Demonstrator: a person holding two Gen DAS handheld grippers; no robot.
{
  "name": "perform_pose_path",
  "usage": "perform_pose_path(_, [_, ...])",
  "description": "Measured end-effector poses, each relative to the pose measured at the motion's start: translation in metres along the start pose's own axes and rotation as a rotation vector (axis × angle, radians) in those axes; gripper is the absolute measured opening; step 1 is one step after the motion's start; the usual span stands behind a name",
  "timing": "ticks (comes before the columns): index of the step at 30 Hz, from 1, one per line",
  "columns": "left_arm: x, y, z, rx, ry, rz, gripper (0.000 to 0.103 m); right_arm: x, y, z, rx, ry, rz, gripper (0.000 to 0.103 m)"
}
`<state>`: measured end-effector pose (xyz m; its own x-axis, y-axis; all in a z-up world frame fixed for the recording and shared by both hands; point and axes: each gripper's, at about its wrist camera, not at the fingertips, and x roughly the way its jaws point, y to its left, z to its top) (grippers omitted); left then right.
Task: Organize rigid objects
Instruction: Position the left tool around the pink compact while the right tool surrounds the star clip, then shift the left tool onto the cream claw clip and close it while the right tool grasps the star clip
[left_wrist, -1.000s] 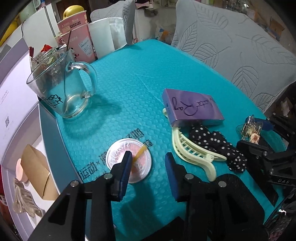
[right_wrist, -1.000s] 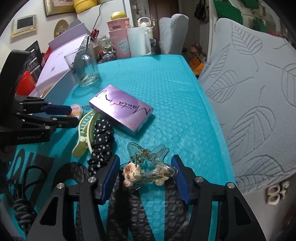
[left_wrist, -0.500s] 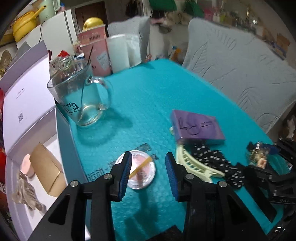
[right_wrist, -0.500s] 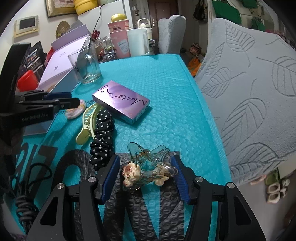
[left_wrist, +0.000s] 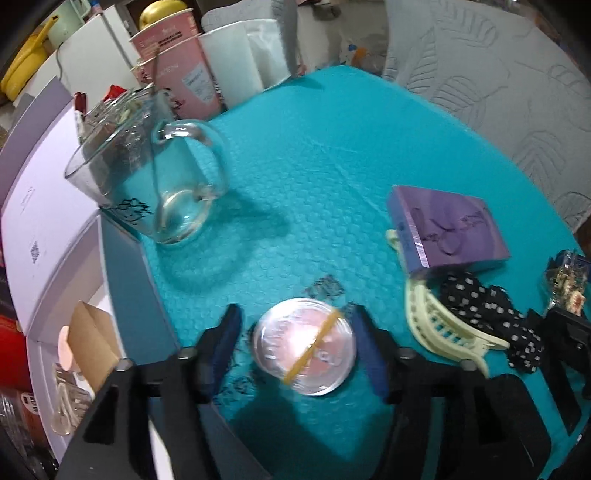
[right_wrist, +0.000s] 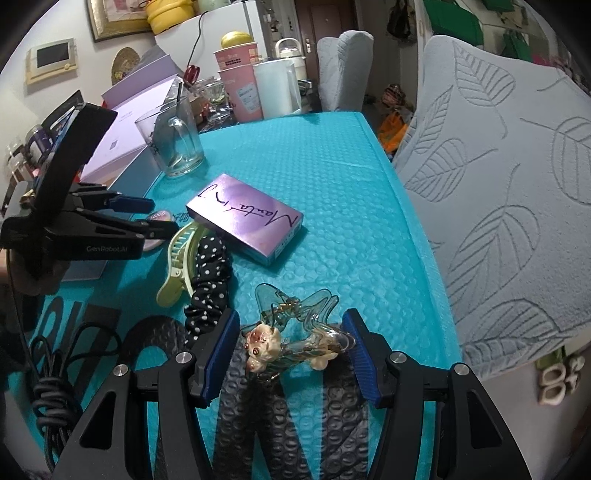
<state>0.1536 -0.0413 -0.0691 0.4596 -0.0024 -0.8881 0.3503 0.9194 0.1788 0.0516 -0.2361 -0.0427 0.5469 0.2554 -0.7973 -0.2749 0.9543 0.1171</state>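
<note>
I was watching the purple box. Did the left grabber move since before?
Yes. In the right wrist view the left gripper has come nearer the purple box and now straddles the round pink case, its jaws opening.

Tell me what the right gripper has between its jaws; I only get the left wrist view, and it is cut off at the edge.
Observer: A clear hair clip with a small beige figure on it sits between the right gripper's jaws. I cannot tell whether they press on it.
Operator: Report anything lying on the table nearer to me than that gripper's left side.
Observer: A coiled black cable lies there, on the teal table cover.
</note>
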Motion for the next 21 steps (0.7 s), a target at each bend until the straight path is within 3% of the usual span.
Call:
perform_pose_path(1, [0.000, 0.000, -0.001, -0.006, 0.006, 0.006, 0.082, 0.000, 0.000, 0.000, -0.001, 0.000, 0.001, 0.058])
perform_pose_path(6, [0.003, 0.004, -0.006, -0.002, -0.008, -0.059, 0.083, 0.003, 0.000, 0.001, 0.002, 0.006, 0.005, 0.058])
perform_pose_path(9, [0.001, 0.004, -0.009, -0.006, -0.036, -0.057, 0.082, 0.003, -0.001, 0.000, -0.001, 0.010, -0.003, 0.058])
perform_pose_path(11, [-0.001, 0.005, -0.013, -0.010, -0.054, -0.035, 0.073, 0.003, -0.002, -0.002, 0.000, 0.013, -0.005, 0.058])
perform_pose_path(13, [-0.005, 0.008, -0.017, -0.022, -0.063, -0.011, 0.056, 0.003, -0.001, -0.003, -0.003, 0.012, -0.007, 0.058])
perform_pose_path(15, [-0.008, 0.011, -0.019, -0.037, -0.065, 0.002, 0.049, 0.001, 0.001, -0.004, -0.009, 0.009, -0.003, 0.058])
perform_pose_path(21, [-0.016, 0.005, -0.030, -0.033, -0.081, -0.027, 0.045, -0.001, 0.009, -0.007, -0.035, 0.007, 0.000, 0.058])
